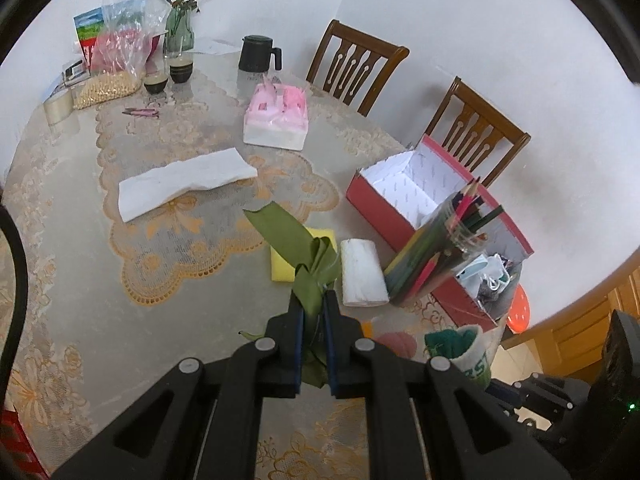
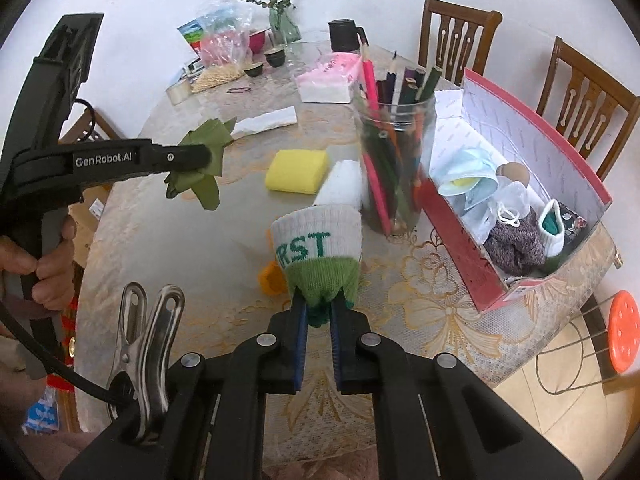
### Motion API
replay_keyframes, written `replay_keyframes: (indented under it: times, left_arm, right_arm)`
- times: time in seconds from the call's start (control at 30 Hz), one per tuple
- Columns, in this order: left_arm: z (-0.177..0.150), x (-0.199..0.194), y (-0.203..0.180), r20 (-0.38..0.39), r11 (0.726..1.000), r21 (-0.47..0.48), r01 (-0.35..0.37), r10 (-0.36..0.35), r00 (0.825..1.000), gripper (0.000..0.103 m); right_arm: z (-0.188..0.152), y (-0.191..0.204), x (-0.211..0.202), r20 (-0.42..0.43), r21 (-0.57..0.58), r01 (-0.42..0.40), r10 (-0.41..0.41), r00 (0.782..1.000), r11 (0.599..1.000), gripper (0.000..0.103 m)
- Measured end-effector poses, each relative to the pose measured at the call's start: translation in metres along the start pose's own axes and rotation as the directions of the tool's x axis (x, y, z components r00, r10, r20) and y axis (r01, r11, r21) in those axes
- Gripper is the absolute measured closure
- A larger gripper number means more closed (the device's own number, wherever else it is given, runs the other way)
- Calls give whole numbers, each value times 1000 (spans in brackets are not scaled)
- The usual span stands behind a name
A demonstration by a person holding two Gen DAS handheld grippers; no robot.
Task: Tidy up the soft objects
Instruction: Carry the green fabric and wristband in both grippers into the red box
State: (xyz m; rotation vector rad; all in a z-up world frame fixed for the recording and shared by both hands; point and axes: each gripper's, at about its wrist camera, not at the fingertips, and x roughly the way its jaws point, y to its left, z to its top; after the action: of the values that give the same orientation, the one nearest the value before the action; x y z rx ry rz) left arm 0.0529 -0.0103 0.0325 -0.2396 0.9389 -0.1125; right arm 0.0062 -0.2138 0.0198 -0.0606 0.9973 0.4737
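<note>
Partway done. Red box (image 2: 516,216) at right of frame already held face masks, a grey knit piece and a white-green sock. Left gripper (image 1: 312,300) was clenched on a green cloth strip (image 1: 292,240), lifted off the worktop (image 1: 80,264). Right gripper (image 2: 319,312) was clamped on a white-green sock (image 2: 318,252) at lower centre. Still loose on the worktop: yellow sponge (image 2: 296,170), white roll (image 1: 362,272), white folded tissue (image 1: 184,184).

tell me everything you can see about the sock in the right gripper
The sock is knit, white at the cuff with green letters "RST" showing, and green below. The right gripper pinches its green end, cuff pointing away, raised off the table. Nothing else visibly touches it. The left wrist view shows its open cuff.
</note>
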Motion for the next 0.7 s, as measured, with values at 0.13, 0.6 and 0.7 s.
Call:
replay_keyframes:
  times: [0.13, 0.6, 0.7]
  left_arm:
    - [3, -5, -2, 11, 1000, 11, 3, -4, 1000, 94]
    - [33, 6, -6, -3, 998, 52, 37, -37, 999, 94]
    - [43, 8, -10, -9, 997, 55, 55, -54, 998, 94]
  right_arm:
    - [1, 2, -2, 5, -3, -4, 4, 1000, 1000, 92]
    - [8, -2, -19, 33, 0, 0, 0, 999, 1000, 92]
    - [11, -3, -24, 41, 2, 1, -1, 999, 1000, 92]
